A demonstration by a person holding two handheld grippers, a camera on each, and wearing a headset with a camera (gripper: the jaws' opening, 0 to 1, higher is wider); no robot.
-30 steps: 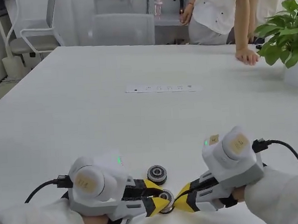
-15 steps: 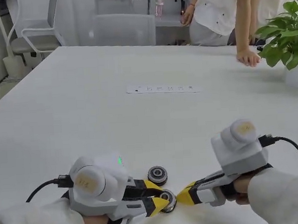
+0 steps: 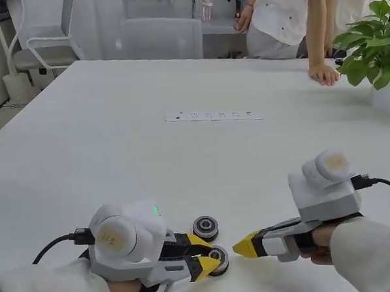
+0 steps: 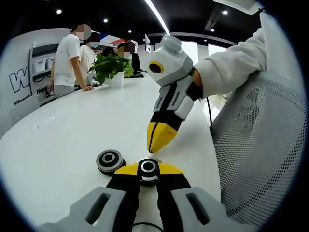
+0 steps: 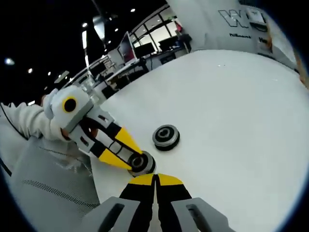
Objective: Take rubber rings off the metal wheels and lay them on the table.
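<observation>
Gripping one metal wheel between its yellow tips, the left gripper lies low at the near edge of the white table, its jaws clenched on the wheel's rim from both sides. In the left gripper view the held wheel sits flat between the two tips of that gripper, its dark outer band and bright hub facing up.

The second wheel lies flat on the table just beyond the held one, near it but apart, and free of both grippers. It appears up and to the left of the jaws in the left gripper view and beyond the held wheel in the right gripper view.

The right gripper points its tips toward the held wheel from the person's right, a small gap separating them. Its jaws are pressed together to a single point with nothing visible between them. From its own camera, the right gripper has the held wheel just ahead of its tips.

Farther back on the table lie a flat white power strip, a potted plant at the right edge, and another person's hand.
</observation>
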